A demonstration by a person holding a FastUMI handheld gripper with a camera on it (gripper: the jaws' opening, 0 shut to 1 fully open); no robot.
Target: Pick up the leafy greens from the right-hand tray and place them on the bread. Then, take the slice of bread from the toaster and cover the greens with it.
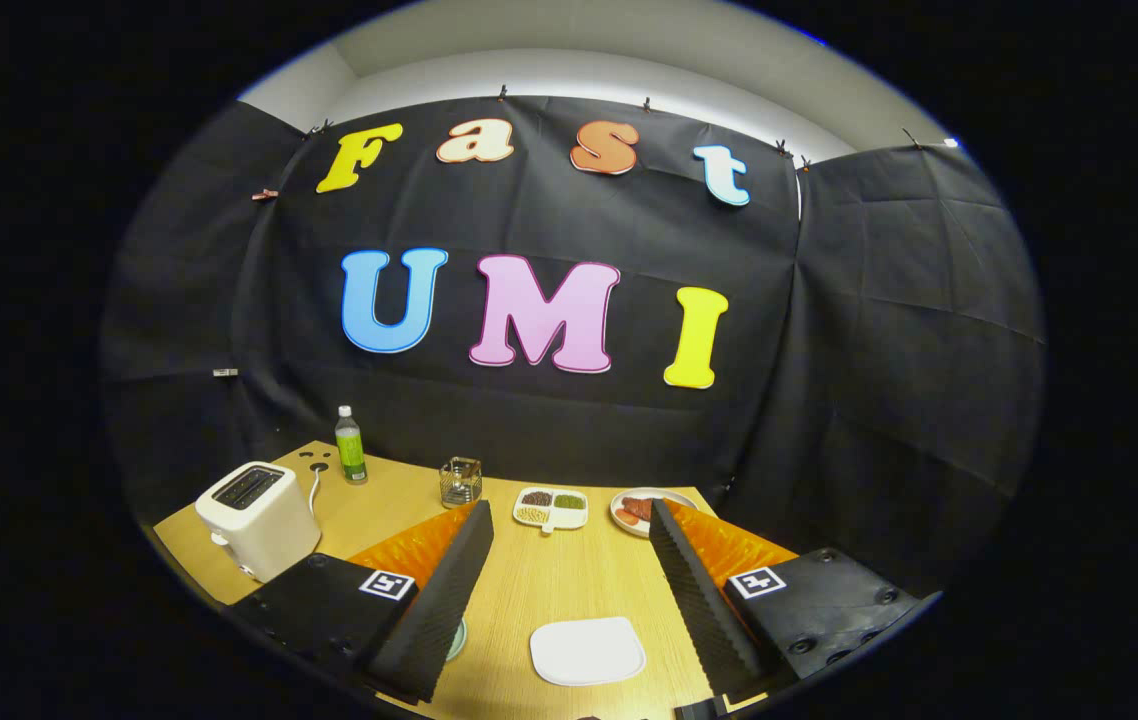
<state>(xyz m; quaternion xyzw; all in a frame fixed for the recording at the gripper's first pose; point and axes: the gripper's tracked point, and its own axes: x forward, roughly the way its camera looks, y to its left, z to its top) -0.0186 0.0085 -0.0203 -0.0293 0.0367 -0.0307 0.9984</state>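
My gripper (pixel 569 515) is open, its two black ribbed fingers (pixel 439 590) spread wide above the wooden table (pixel 549 585). Between the fingers, close to me, lies a flat white rounded-square piece (pixel 587 650); I cannot tell whether it is a plate or a slice of bread. A white toaster (pixel 257 518) stands to the left of the left finger, its dark slots facing up with no slice poking out. At the inner edge of the left finger a pale green rim (pixel 457 640) peeks out, mostly hidden. I cannot make out any leafy greens.
Beyond the fingertips sit a white divided dish of small foods (pixel 550 507) and a round plate with reddish pieces (pixel 641 510). A clear glass (pixel 460 481) and a green bottle (pixel 350 445) stand further back left. Black cloth walls close off the table.
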